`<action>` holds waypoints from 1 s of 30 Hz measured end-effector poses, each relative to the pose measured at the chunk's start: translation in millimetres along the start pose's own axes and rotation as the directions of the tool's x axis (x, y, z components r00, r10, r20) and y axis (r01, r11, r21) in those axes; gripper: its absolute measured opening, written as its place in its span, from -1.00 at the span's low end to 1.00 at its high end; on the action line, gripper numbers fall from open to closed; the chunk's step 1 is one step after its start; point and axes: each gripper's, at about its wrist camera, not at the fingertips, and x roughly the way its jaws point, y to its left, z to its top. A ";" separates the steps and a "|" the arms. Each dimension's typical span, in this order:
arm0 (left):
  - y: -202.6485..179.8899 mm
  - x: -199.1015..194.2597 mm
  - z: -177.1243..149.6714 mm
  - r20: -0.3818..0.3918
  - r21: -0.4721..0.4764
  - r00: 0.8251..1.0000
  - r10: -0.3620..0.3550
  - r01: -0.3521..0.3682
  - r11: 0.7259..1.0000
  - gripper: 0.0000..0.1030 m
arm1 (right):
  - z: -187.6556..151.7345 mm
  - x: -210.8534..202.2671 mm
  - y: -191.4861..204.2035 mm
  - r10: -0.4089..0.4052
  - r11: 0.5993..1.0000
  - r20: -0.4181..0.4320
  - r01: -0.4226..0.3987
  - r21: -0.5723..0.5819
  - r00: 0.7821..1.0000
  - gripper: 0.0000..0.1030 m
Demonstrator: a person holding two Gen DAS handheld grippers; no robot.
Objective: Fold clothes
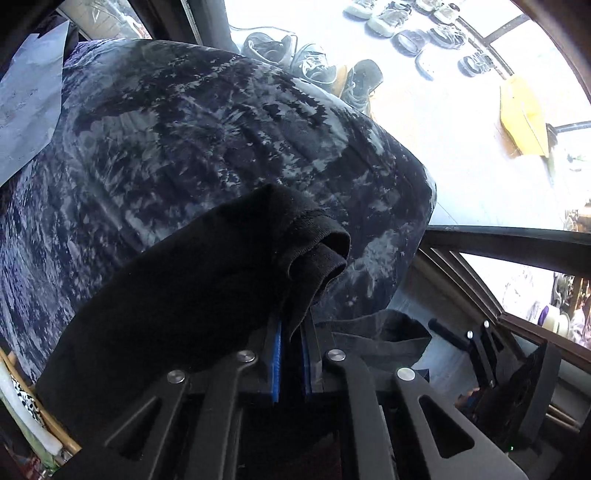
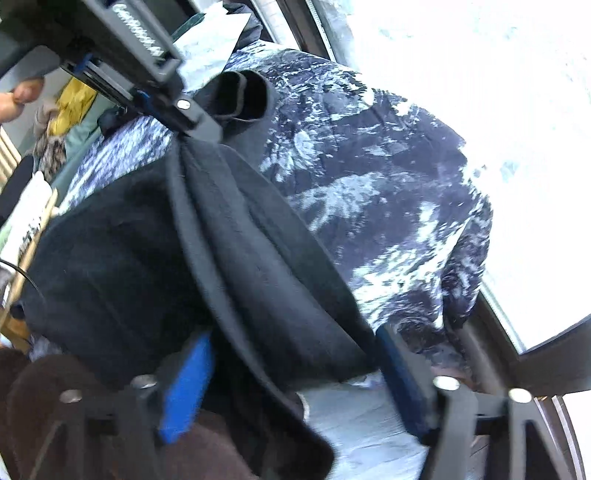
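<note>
A black garment (image 1: 192, 280) hangs over a bed cover (image 1: 221, 129) with a dark blue and white pattern. My left gripper (image 1: 291, 332) is shut on the garment, its blue pads pinching a fold just below a ribbed cuff (image 1: 317, 243). In the right wrist view the left gripper (image 2: 195, 125) holds the cloth up at the upper left, with the cuff (image 2: 240, 96) beside it. The garment (image 2: 129, 240) runs down from there between the fingers of my right gripper (image 2: 293, 336). That gripper stands open, its blue pads (image 2: 188, 384) wide apart and not pressing the cloth.
Several shoes (image 1: 388, 22) lie on the bright floor beyond the bed, and a yellow object (image 1: 524, 114) lies at the right. A dark frame rail (image 1: 517, 236) runs along the bed's edge. A hand (image 2: 18, 99) and yellow cloth (image 2: 74, 107) show at the far left.
</note>
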 end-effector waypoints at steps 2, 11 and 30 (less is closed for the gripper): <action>24.7 1.2 -14.5 0.001 0.000 1.000 -0.015 0.015 1.000 -0.85 | 1.4 5.1 -7.5 0.010 1.000 -0.009 -0.010 0.003 1.000 0.50; 10.0 -24.5 47.4 -0.007 -0.008 0.998 -0.056 0.056 0.998 -0.85 | 2.3 51.5 -52.2 0.339 0.924 -0.087 -0.315 0.216 0.937 -0.19; 136.5 -51.1 -4.2 0.162 -0.225 0.986 0.043 -0.006 0.974 -0.85 | 60.7 12.5 211.4 0.326 0.900 -0.211 -0.371 -0.228 0.922 -0.85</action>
